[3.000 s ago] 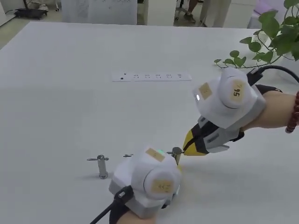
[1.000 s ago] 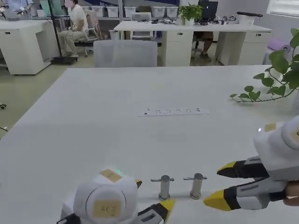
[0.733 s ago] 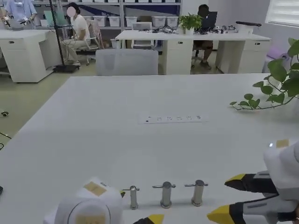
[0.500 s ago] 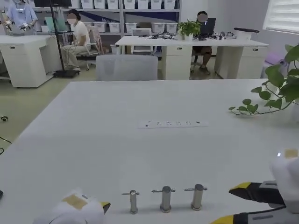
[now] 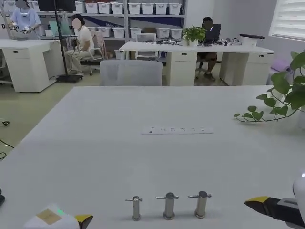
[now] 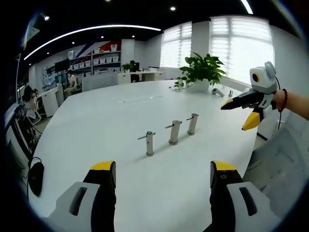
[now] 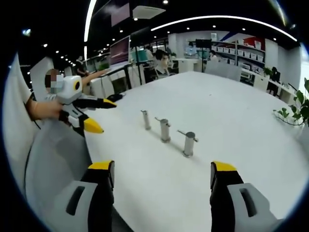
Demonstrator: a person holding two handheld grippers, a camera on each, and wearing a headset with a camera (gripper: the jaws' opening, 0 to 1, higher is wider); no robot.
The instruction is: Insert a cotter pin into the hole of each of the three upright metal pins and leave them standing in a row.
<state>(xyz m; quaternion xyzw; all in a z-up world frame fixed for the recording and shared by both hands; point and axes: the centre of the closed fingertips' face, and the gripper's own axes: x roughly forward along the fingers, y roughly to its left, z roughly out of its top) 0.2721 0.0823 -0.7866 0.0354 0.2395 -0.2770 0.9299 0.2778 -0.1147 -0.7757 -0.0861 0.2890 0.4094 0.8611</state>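
Observation:
Three upright metal pins stand in a row near the table's front edge: left pin (image 5: 136,207), middle pin (image 5: 168,205), right pin (image 5: 201,203). Each has a thin cotter pin sticking sideways through its top. The left gripper view has the row (image 6: 174,132) ahead of my open left gripper (image 6: 163,169), nothing between its jaws. My right gripper (image 7: 162,169) is also open and empty, with the row (image 7: 164,129) in front. In the head view, a yellow fingertip (image 5: 259,202) of the right gripper lies right of the pins and the left gripper's fingertip (image 5: 84,219) lies to their left.
A white power strip (image 5: 176,130) lies mid-table. A leafy plant (image 5: 281,100) hangs over the right edge. A grey chair (image 5: 131,72) stands at the far side, with desks and seated people beyond. A dark object (image 6: 36,176) rests near the left edge.
Both grippers have drawn back from the pins toward the near edge, left one to the left, right one to the right. The leftmost pin came into sight. The head camera has tilted up.

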